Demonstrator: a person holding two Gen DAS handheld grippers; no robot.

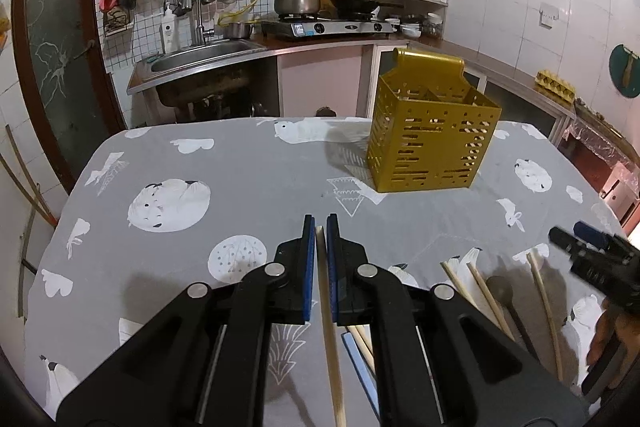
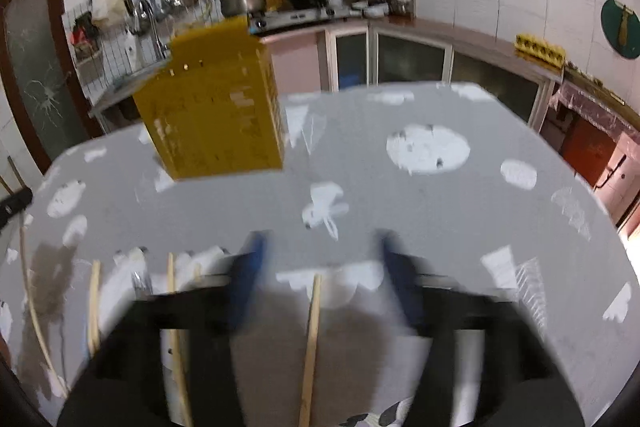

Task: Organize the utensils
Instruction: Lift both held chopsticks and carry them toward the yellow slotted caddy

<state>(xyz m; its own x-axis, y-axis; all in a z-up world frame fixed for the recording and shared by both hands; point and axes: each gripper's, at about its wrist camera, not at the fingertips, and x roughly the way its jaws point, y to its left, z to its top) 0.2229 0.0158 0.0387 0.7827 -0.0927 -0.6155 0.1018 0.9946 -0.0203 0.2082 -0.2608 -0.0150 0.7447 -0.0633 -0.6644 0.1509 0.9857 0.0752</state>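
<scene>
1 gold utensil holder (image 1: pixel 432 143), upper right of frame. At least 5 wooden chopsticks (image 1: pixel 329 327) along the bottom. 2 grippers (image 1: pixel 320 227).

Wooden chopsticks and a gold utensil holder on a surface.
The perforated holder (image 1: pixel 432 143) stood upright; loose chopsticks (image 1: pixel 486 291) lay near it, one chopstick (image 1: pixel 329 323) clamped lengthwise.

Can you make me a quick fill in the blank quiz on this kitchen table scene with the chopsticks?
1. The left gripper is shut on a ____.
2. The perforated utensil holder is coloured ____.
3. The right gripper has its fingers ____, a chopstick lying loose below.
4. The tablecloth is ____ with white animals.

Missing words: chopstick; gold; open; grey
</scene>
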